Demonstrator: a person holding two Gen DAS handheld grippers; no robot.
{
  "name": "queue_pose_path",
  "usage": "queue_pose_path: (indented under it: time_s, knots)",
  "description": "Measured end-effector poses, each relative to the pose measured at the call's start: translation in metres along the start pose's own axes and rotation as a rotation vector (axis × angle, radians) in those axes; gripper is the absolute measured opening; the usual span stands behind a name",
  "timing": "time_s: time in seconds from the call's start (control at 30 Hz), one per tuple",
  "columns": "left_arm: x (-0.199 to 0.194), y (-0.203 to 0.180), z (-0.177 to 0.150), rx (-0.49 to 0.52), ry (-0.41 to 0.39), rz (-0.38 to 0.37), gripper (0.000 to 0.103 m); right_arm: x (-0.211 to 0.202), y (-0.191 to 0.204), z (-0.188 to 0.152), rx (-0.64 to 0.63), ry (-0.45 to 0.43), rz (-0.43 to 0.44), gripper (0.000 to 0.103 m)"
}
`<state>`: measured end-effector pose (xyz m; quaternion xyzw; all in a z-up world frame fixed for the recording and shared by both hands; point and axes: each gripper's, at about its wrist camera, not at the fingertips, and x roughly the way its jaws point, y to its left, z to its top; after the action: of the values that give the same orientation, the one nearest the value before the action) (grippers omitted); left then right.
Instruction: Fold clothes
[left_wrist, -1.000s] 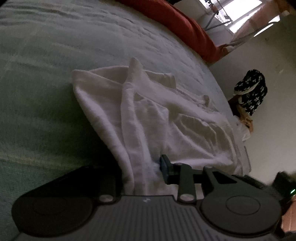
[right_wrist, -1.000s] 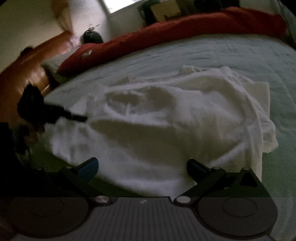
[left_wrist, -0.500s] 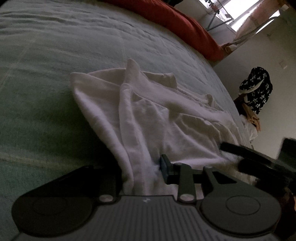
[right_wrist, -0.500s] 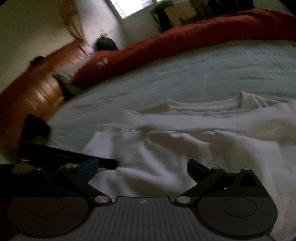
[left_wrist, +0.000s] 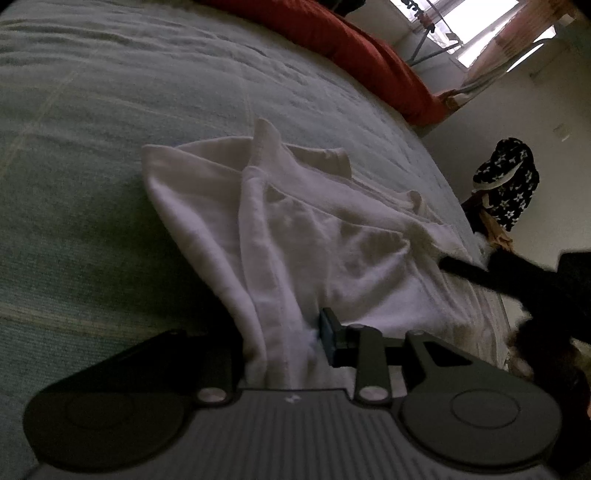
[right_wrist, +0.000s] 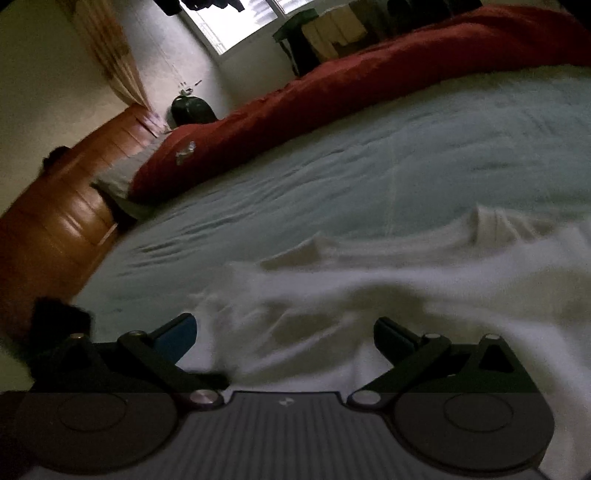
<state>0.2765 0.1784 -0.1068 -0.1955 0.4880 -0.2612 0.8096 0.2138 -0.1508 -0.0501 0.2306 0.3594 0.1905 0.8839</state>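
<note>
Our left gripper (left_wrist: 291, 339) is clamped on a bunched edge of the white T-shirt (left_wrist: 303, 236), which lies crumpled on the green bedspread (left_wrist: 110, 110). Our right gripper (right_wrist: 284, 332) hangs spread above the shirt's near hem; grabbing there could catch several layers, skewing the fold.

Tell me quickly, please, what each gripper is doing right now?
Left gripper: shut on a bunched fold of the white garment.
Right gripper: open, over the garment, holding nothing.
</note>
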Motion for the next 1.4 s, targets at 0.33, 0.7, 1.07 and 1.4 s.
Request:
queue_pose_path:
  time_s: [0.33, 0.7, 1.07, 1.4]
  knots:
    - [-0.001, -0.001, -0.002, 0.008, -0.010, 0.002, 0.031, 0.028, 0.003, -0.010, -0.003, 0.009, -0.070, 0.103]
    - [-0.001, -0.001, 0.000, 0.019, -0.006, 0.003, 0.031, 0.020, 0.000, -0.015, 0.055, 0.010, -0.109, 0.103]
    - [-0.002, -0.010, -0.003, 0.046, -0.018, 0.039, 0.032, -0.008, 0.029, -0.054, 0.069, 0.027, -0.124, 0.103]
    - [0.001, -0.021, -0.002, 0.076, -0.010, 0.092, 0.032, -0.044, 0.030, -0.087, 0.073, 0.048, -0.106, 0.103]
